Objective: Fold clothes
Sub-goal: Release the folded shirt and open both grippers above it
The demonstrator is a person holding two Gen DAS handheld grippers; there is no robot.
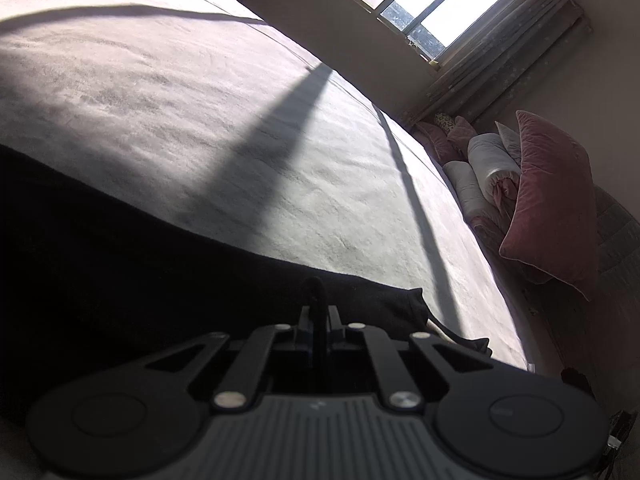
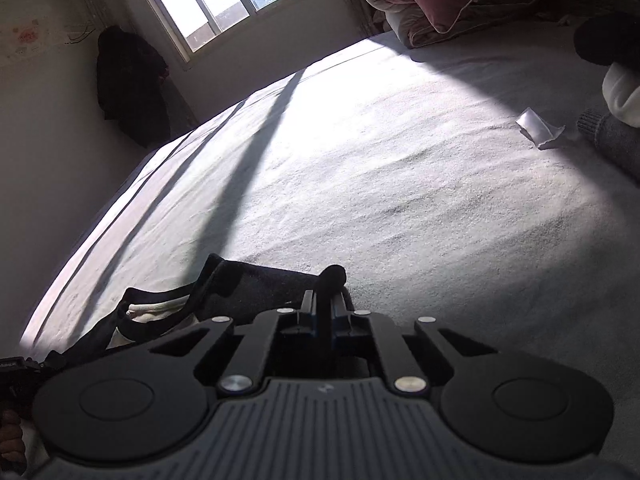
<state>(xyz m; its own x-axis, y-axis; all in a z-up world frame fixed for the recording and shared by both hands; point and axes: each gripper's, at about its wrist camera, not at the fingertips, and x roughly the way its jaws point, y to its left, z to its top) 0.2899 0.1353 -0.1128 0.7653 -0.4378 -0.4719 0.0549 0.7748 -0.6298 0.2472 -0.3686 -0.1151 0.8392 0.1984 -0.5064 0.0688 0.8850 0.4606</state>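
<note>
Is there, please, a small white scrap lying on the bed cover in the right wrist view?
Yes, a small white scrap lies on the sunlit bed cover near the right edge of that view.

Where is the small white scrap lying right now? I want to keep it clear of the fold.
In the right wrist view the white scrap lies on the bed at far right, beside a grey rolled item.

**Both grippers closed, held low**

The left gripper point(image 1: 316, 312) points forward and low, its fingers pressed together on a pinch of dark cloth. The right gripper point(image 2: 325, 308) sits likewise, fingers closed on a dark fold.
</note>
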